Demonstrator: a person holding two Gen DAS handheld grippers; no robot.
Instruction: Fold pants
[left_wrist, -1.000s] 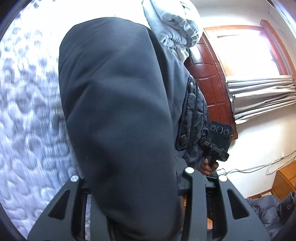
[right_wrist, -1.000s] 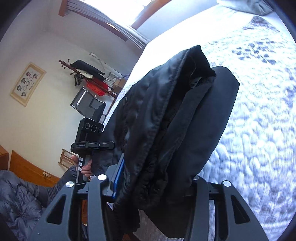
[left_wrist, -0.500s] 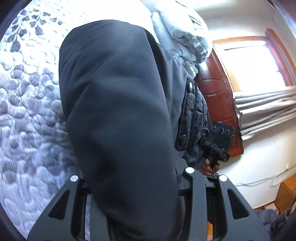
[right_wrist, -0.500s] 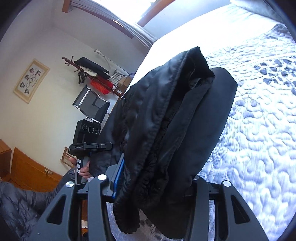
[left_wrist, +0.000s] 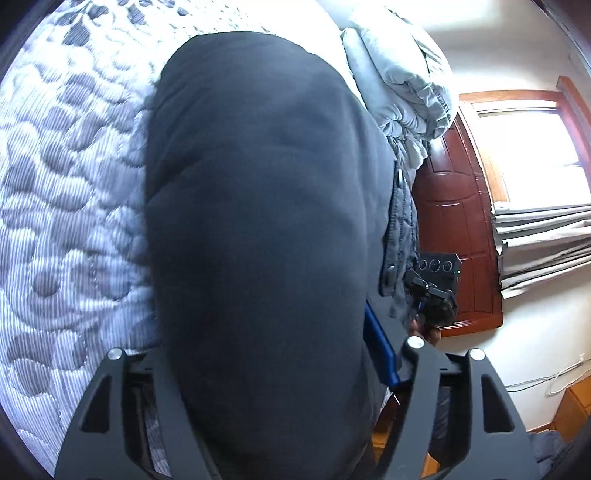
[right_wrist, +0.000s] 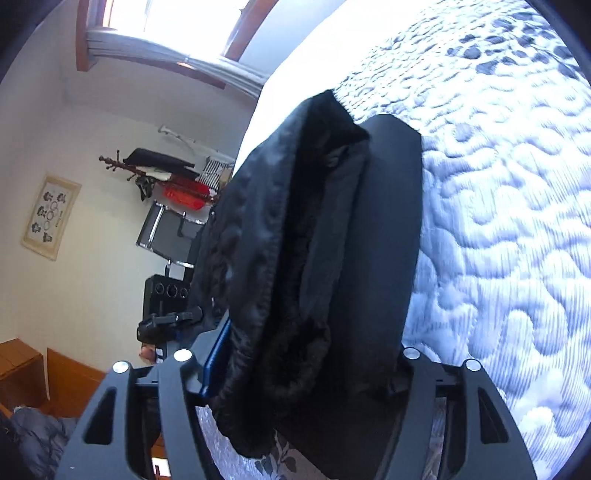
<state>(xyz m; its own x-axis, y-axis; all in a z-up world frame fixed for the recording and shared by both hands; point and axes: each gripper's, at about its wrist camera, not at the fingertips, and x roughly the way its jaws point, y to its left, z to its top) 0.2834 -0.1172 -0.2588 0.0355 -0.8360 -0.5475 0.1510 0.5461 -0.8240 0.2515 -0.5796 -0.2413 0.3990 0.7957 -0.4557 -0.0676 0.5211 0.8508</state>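
Both hand-held grippers (left_wrist: 266, 369) (right_wrist: 299, 369) opening, dark pants (left_wrist: 258, 221) between jaws, quilted bed (right_wrist: 498, 221) beneath.

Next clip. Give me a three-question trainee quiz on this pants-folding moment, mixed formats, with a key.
1. True or false: the dark padded pants lie between the fingers of the left claw.
2. The surface under the pants is: A) a wooden table, B) a white quilted bedspread with grey leaf print, C) a tiled floor.
3. Fill in: in the right wrist view, the pants sit in the right claw, and the wall behind carries a framed ____.

Key: 1 true; 2 B; 3 picture.
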